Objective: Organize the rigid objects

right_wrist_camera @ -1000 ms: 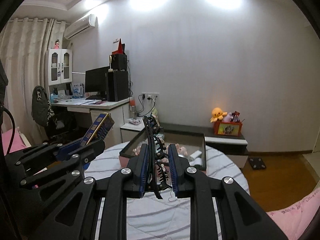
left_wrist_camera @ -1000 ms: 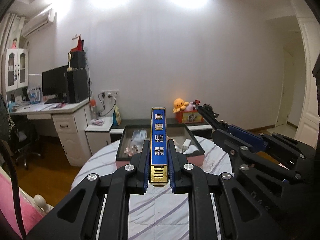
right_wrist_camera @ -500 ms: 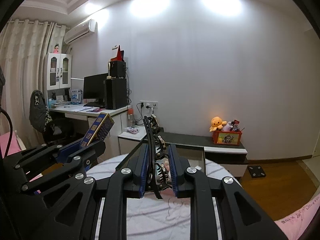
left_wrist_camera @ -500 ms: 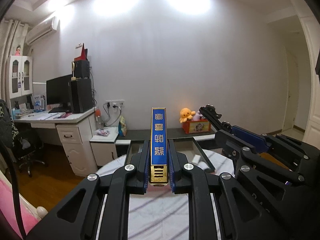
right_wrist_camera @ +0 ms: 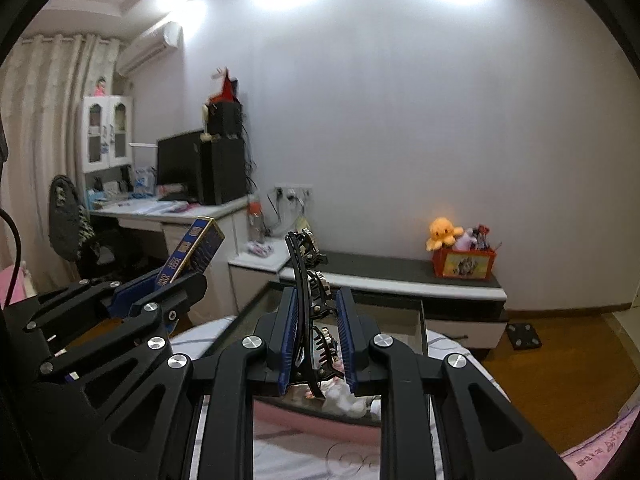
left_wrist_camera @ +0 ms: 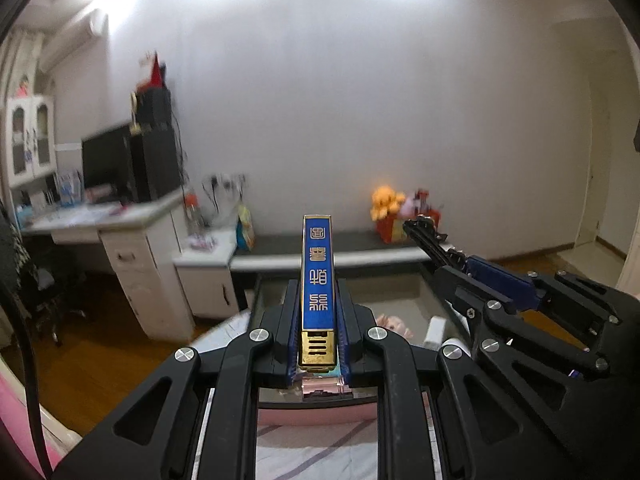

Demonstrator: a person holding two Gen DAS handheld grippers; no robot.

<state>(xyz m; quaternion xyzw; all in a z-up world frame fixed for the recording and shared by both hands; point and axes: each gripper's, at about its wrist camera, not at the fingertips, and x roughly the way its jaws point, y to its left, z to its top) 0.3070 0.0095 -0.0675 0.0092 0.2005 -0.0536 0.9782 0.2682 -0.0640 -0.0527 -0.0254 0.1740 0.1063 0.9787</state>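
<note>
My left gripper (left_wrist_camera: pixel 318 320) is shut on a long blue and gold box (left_wrist_camera: pixel 317 280) that points forward and up; it also shows in the right wrist view (right_wrist_camera: pixel 192 254). My right gripper (right_wrist_camera: pixel 314 324) is shut on a black hair claw clip (right_wrist_camera: pixel 308 292), also seen at the right of the left wrist view (left_wrist_camera: pixel 430 240). Both are held above a dark-rimmed storage box (left_wrist_camera: pixel 436 300) on the round table (left_wrist_camera: pixel 316 452). The box holds small items, partly hidden by the fingers.
A white desk (left_wrist_camera: pixel 132 232) with a monitor stands at the left. A low dark bench (right_wrist_camera: pixel 400 272) with a red box and an orange plush toy (right_wrist_camera: pixel 442 232) runs along the back wall. Wooden floor lies to the right (right_wrist_camera: pixel 560 360).
Both grippers have moved forward over the storage box, which now sits closer beneath the fingers. The left view is blurred by the motion. Both keep their grip.
</note>
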